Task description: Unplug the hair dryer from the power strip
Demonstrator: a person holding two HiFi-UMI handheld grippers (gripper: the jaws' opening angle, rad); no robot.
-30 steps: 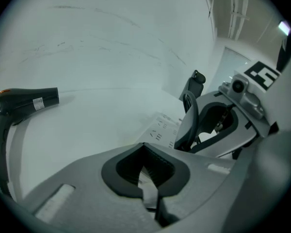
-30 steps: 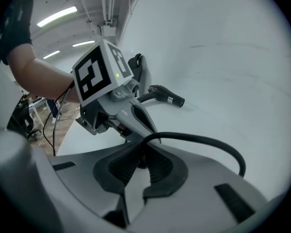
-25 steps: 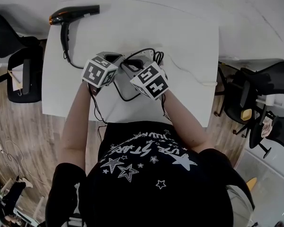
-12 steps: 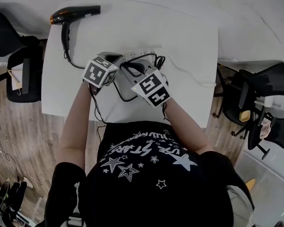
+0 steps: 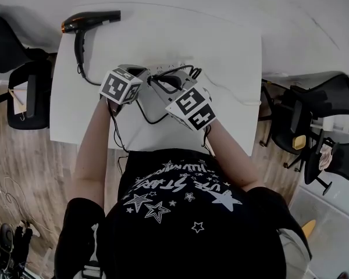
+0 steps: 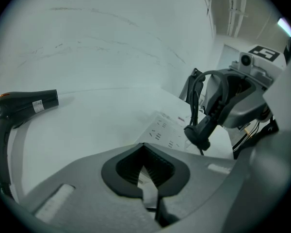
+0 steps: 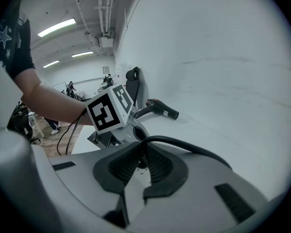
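Right hand-held gripper [image 7: 141, 159]: pinching small black hair-dryer plug [image 6: 199, 132], jaws just eased slightly.
Left hand-held gripper [image 6: 146, 166]: clamped on flat white plastic power strip [image 6: 166, 129].
Plug place: seemingly just above strip, right of left hand-held gripper.
Handling: probably light, stiff body; hold there, not on soft black cable [image 7: 184, 147].

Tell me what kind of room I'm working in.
Most likely an open office or lab workspace: a plain white table, black office chairs alongside on wood-look flooring, and strip lights with bare pipes on the ceiling.
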